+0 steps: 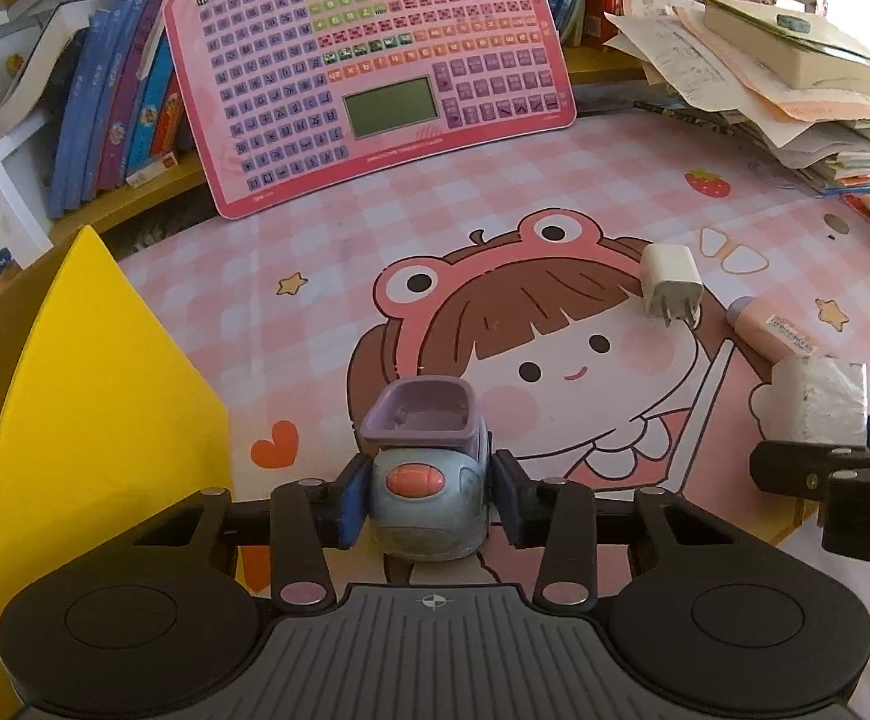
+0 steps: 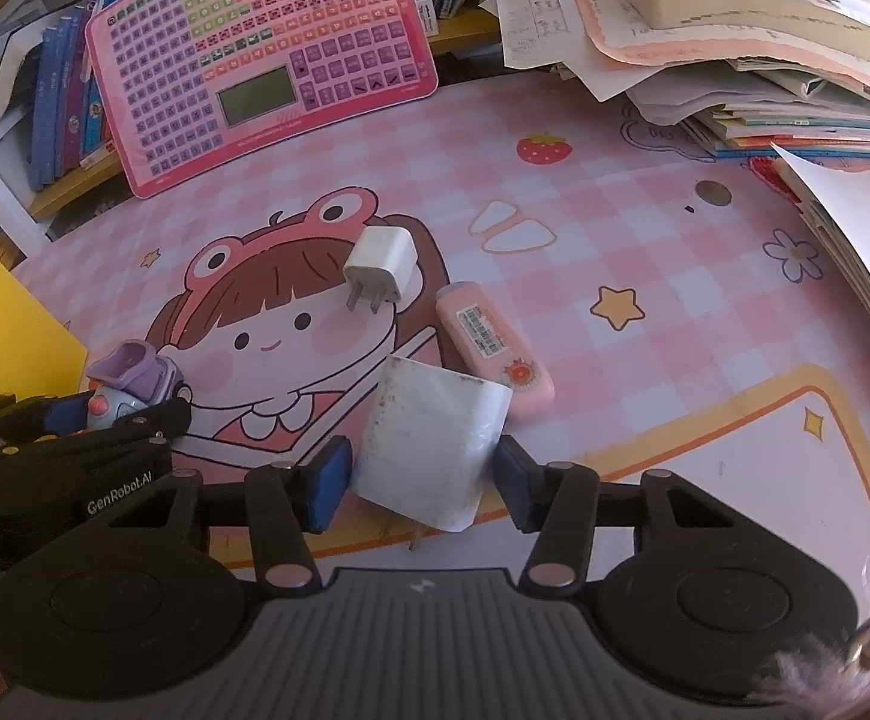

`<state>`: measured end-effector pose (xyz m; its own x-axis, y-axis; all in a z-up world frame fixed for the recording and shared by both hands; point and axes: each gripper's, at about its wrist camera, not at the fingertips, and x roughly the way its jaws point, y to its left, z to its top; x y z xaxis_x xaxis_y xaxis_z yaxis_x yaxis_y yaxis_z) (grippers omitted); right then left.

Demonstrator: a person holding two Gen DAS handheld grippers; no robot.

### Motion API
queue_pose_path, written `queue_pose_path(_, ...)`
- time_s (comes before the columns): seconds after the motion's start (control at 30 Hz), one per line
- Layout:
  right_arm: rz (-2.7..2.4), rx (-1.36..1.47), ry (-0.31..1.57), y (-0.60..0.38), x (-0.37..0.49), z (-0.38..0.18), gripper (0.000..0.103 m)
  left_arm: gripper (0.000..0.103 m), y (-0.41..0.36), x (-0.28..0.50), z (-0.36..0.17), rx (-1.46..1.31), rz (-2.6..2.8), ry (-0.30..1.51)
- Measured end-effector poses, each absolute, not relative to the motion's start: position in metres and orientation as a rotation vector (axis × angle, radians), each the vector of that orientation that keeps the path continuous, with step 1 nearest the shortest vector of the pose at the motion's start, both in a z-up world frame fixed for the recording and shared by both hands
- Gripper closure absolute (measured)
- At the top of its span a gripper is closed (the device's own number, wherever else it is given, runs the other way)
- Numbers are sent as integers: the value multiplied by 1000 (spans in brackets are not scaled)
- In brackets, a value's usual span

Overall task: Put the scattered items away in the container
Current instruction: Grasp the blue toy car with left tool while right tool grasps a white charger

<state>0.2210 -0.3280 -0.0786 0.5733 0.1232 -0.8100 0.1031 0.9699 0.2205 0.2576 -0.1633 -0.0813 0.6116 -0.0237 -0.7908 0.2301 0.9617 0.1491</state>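
Scattered items lie on a pink checked desk mat (image 2: pixel 645 228) printed with a cartoon girl in a frog hat. One small blue-grey toy car (image 1: pixel 429 480) with a purple tub on top sits between the blue pads of the left gripper (image 1: pixel 430 498), whose jaws are closed to its sides and touching it. One white rectangular block (image 2: pixel 429 444), scuffed and tilted, sits between the fingers of the right gripper (image 2: pixel 420 480); the left pad touches it, while the right pad stands just beside it, so a full grip cannot be confirmed. Just beyond lie one pink eraser-like case (image 2: pixel 495 348) with a barcode label and one white plug adapter (image 2: pixel 381 267), prongs facing the camera. A yellow container wall (image 1: pixel 105 396) rises at the left edge. Farther back, one pink learning keyboard (image 1: pixel 369 60) leans against a shelf of books (image 1: pixel 117 102), and one untidy stack of papers (image 2: pixel 735 60) fills the right.
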Motion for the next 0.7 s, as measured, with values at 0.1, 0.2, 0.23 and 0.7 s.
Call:
queue_pose_path(0.1,22,255,963,-327,217,-77,54,64,-163,254,-78,229,-170,906)
queue_pose_path(0.2,30,251,958,-328,212,-75,55,64,-165,246,-74,234,-191,887)
queue_pose_path(0.23,32,249,957,-328,210,-75,55,64,-167,244,-72,237,-199,882)
queue_pose_path(0.7,58,234,958,-329,187,-69,59,64,-170,211,-53,241,-265,850)
